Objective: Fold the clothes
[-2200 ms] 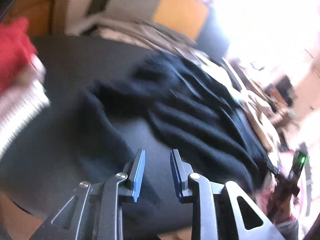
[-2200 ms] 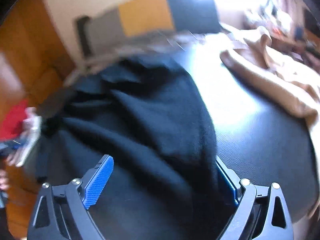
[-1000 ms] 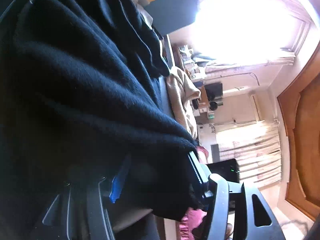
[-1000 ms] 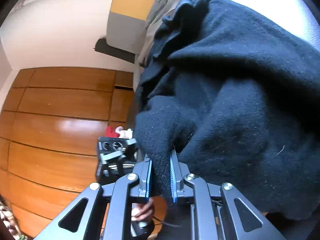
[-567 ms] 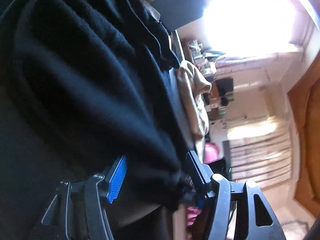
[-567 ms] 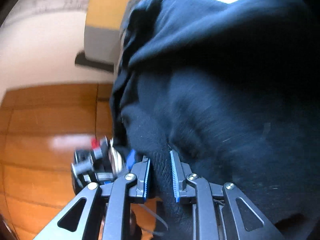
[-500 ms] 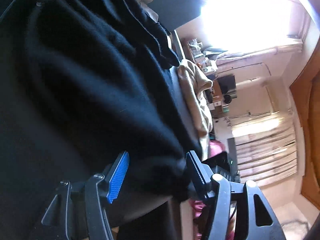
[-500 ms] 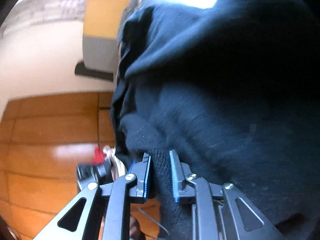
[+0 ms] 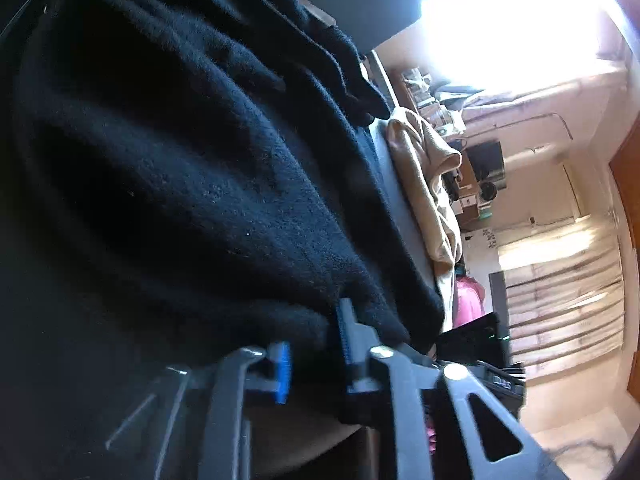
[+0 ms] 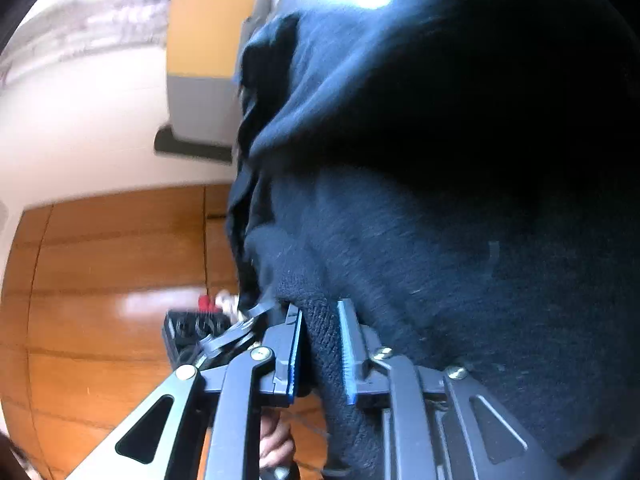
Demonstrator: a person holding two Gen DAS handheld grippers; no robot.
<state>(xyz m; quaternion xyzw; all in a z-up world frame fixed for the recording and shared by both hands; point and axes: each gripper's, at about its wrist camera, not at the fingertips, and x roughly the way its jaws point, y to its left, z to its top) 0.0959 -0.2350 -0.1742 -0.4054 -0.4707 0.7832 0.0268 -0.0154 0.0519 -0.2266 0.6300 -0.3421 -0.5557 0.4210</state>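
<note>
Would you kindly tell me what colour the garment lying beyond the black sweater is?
Beige or tan garment, seen best in the left wrist view.

A: The sweater (image 9: 192, 168) is plain black, no pattern. Those finger pads (image 10: 295, 354)?

B: Blue, on black frames. Far right, a beige garment (image 9: 424, 184); on the left, orange-brown wood panels (image 10: 108, 280).

There is one black sweater (image 9: 192, 168), one beige garment (image 9: 428, 184) and one pink cloth (image 9: 468, 300). Two grippers show, the left gripper (image 9: 312, 356) and the right gripper (image 10: 320, 352).
</note>
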